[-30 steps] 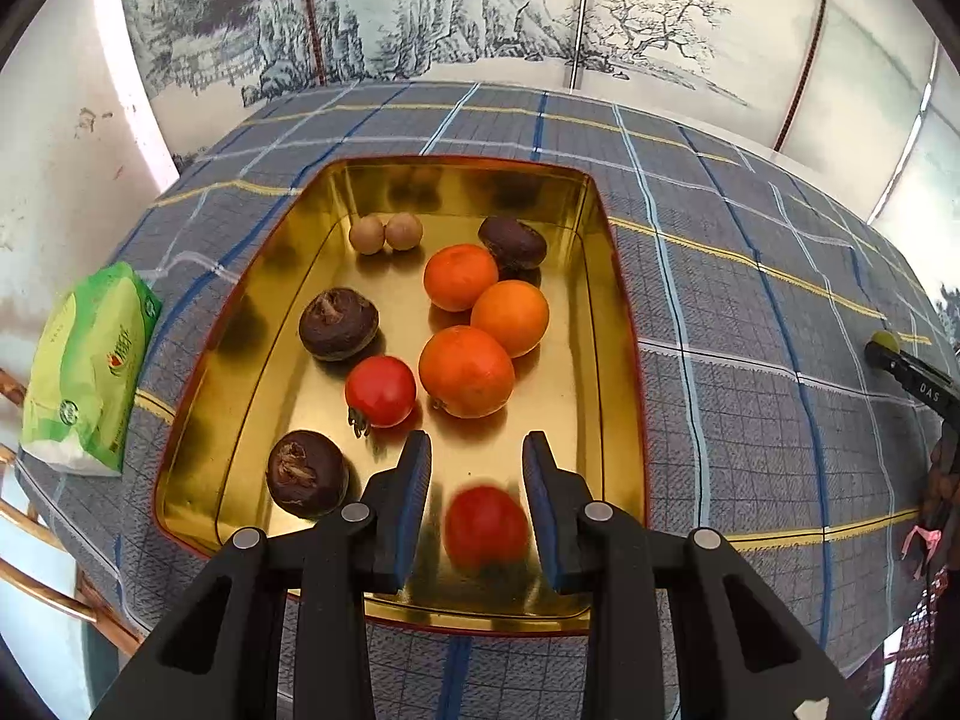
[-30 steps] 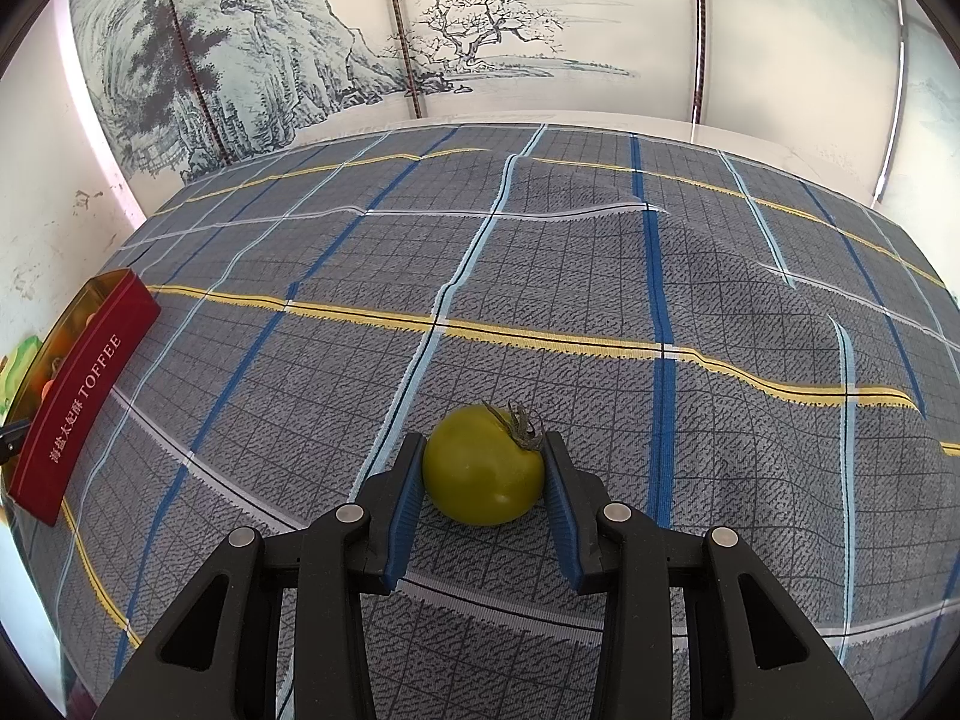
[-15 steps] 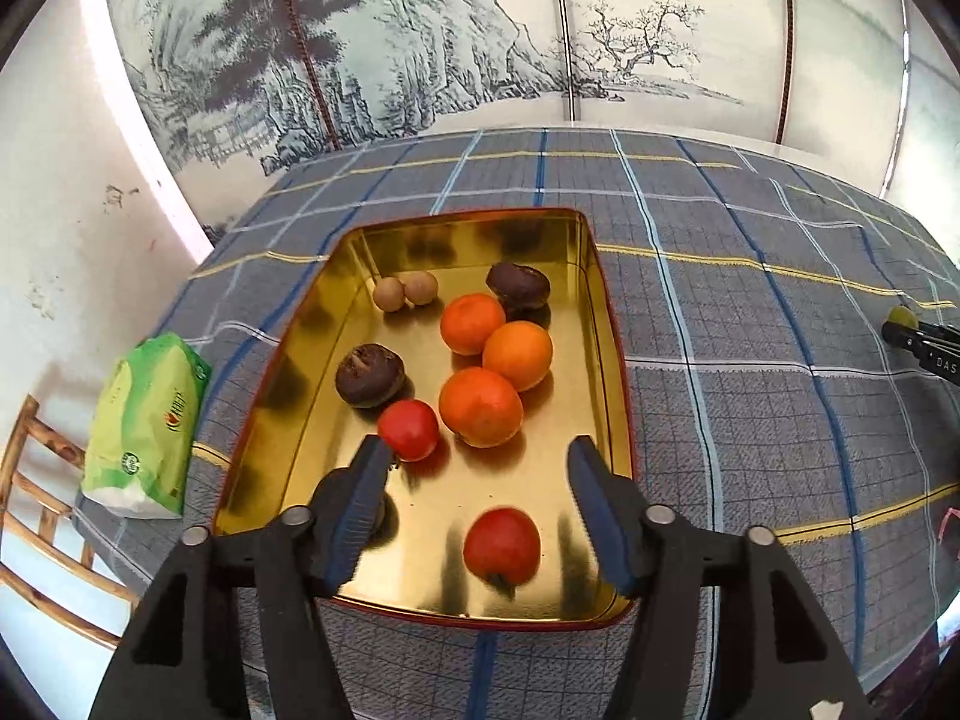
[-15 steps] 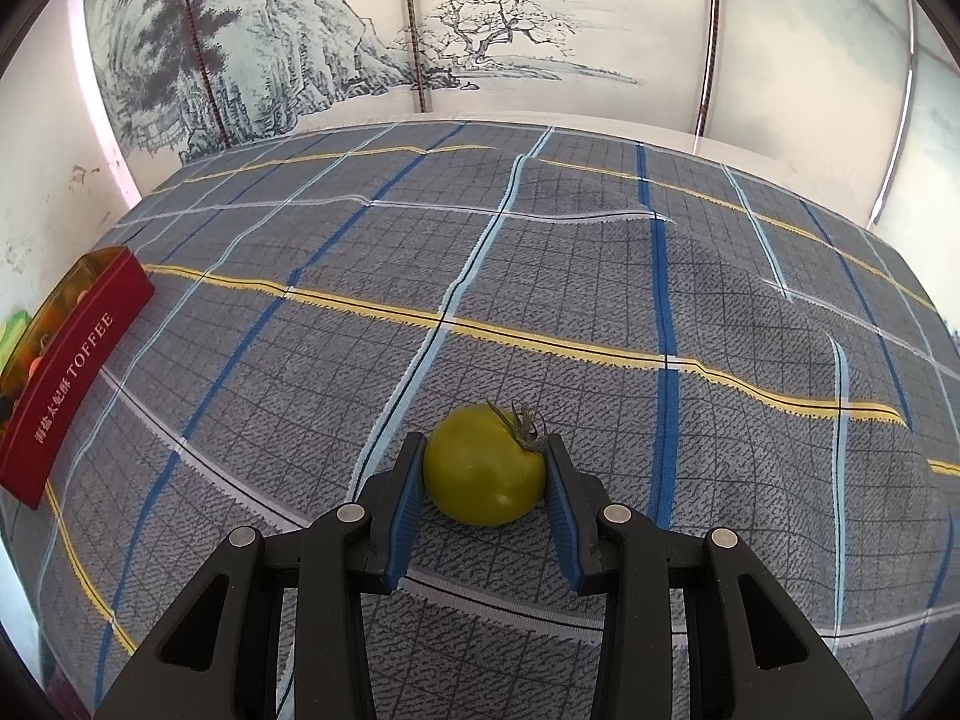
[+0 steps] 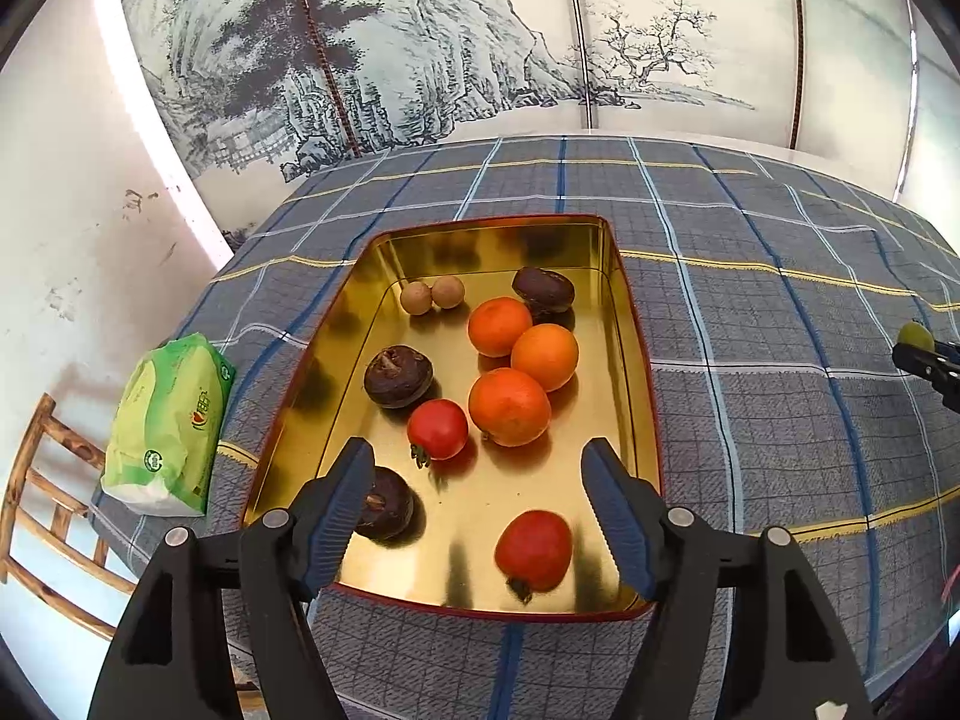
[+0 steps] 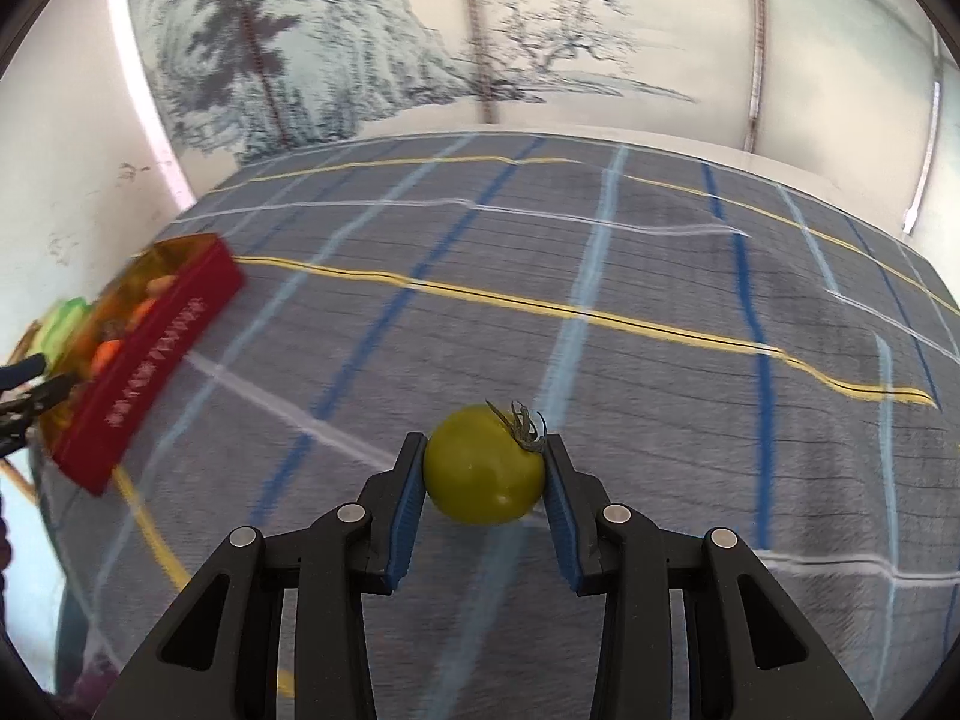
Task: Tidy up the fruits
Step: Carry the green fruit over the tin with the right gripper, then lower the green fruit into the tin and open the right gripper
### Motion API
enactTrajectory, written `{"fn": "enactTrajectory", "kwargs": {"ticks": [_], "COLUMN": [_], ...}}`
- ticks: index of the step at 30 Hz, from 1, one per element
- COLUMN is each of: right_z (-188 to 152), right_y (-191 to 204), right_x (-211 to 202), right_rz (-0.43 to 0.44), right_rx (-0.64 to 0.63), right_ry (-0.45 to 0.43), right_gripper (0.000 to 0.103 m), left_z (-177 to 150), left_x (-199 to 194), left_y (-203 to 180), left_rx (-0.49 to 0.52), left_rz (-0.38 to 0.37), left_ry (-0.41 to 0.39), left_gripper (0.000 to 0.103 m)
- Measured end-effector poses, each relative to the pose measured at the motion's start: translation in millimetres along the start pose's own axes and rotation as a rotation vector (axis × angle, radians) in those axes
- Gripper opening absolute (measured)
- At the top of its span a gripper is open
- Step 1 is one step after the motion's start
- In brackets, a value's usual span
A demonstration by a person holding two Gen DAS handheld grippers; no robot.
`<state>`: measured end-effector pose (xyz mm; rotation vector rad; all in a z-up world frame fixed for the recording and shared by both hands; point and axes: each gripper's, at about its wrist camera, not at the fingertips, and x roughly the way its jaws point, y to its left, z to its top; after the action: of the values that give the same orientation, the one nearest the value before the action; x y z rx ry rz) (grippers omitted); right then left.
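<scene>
**Red tomato loose in the tin, green one clamped**

Left wrist view: the left gripper [image 5: 477,516] hovers over the near end of a gold-lined tin [image 5: 636,360] with a red rim, set on a grey plaid tablecloth [image 5: 780,420]. Its jaws have just been opening and stand wide apart — a red tomato [image 5: 533,549] lies free on the tin floor at lower centre, touching neither pad. Further up the tin sit a second red tomato [image 5: 438,429], three oranges [image 5: 509,407], three dark brown fruits [image 5: 398,376] and two small tan ones [image 5: 431,294]. A green packet [image 5: 171,426] lies at the left edge of the cloth.

Right wrist view: the right gripper [image 6: 485,477] has its blue pads pressed on either side of a green tomato [image 6: 483,474] at lower centre — above the cloth. The tin shows blurred at mid-left.
</scene>
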<state>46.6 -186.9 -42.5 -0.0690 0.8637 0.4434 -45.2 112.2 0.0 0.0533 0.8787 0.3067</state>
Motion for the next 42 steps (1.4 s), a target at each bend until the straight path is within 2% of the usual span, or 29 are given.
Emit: {"fn": "enactTrajectory", "kwargs": {"ticks": [8,14,16,18,25,31,33,36,42], "right_z": [15,30,38,44,64,82,87,93,101], "right_y": [67,120,139,155,224,251,258,268,287], "right_x": [-12,-10,-7,-3,24,58,69,82,105], "right_rz": [0.115,0.223,0.268,0.309,0.397,0.429,0.427,0.438,0.422], "right_rx": [-0.092,-0.145,-0.157,-0.166,-0.255,-0.260,-0.263,-0.266,-0.286], "right_ry": [-0.029,-0.033,-0.029,-0.021,0.007,0.057,0.073,0.096,0.130], "right_gripper": [0.039,0.039,0.039,0.039,0.039,0.039,0.039,0.039,0.039], "left_z": [-6,-13,-16,-18,-27,-28,-29,-31,-30], "left_x": [-4,-17,-23,-27,-40,-37,-37,-38,-26], "left_y": [15,30,35,40,66,81,83,84,87], "left_rx": [-0.044,-0.066,-0.080,-0.095,-0.191,-0.186,-0.181,-0.187,-0.184], "left_rz": [-0.013,-0.009,-0.005,-0.004,0.103,0.074,0.071,0.089,0.117], "left_ry": [-0.014,-0.074,-0.100,-0.116,-0.189,-0.151,-0.142,-0.141,-0.074], "left_gripper": [0.074,0.078,0.088,0.090,0.092,0.093,0.098,0.101,0.102]}}
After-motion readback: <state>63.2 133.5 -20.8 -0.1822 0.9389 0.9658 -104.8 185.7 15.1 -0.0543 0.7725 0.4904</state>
